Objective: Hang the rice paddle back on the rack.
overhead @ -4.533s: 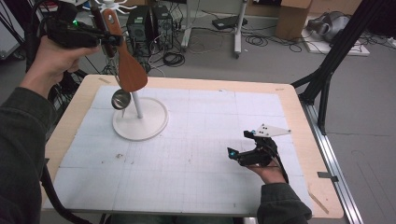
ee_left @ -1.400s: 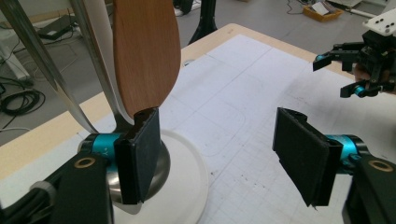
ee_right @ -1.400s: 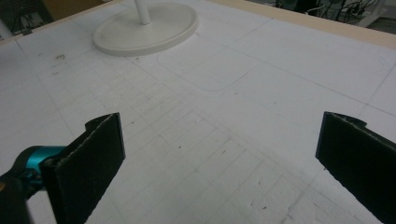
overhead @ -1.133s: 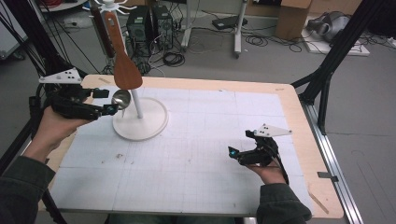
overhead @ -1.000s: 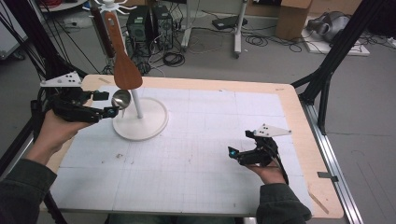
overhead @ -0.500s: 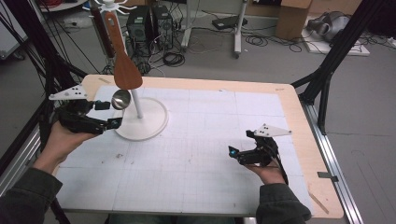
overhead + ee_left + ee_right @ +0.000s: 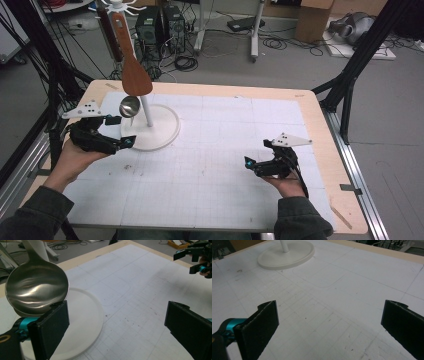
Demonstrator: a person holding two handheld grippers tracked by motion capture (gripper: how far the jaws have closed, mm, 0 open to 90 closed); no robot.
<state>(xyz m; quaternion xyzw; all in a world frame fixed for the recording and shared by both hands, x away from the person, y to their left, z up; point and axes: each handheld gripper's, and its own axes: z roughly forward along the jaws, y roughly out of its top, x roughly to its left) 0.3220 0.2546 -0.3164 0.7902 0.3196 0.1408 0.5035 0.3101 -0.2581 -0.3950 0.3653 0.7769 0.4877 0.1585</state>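
Note:
A white rack with a round base [image 7: 165,131] and a thin pole [image 7: 146,111] stands at the mat's far left. A wooden spatula [image 7: 135,75] and a steel ladle [image 7: 129,106] hang from it. My left gripper [image 7: 121,132] sits low by the base's left rim, just below the ladle bowl [image 7: 37,290]. Its jaws have just been opening and nothing is between them, so the left gripper [image 7: 117,327] is open. My right gripper [image 7: 256,155] rests open at the near right of the mat. In its own view the right gripper [image 7: 329,325] faces the base [image 7: 287,255] with nothing between its jaws.
A white gridded mat [image 7: 225,150] covers the wooden table [image 7: 320,115]. Beyond the far edge are computer towers [image 7: 160,20], floor cables and a cardboard box [image 7: 312,20]. Black frame struts [image 7: 350,85] stand at the right.
My left gripper came down from the rack's top to beside the ladle, then sank lower and drew back toward the near left, jaws spreading. The right gripper kept still.

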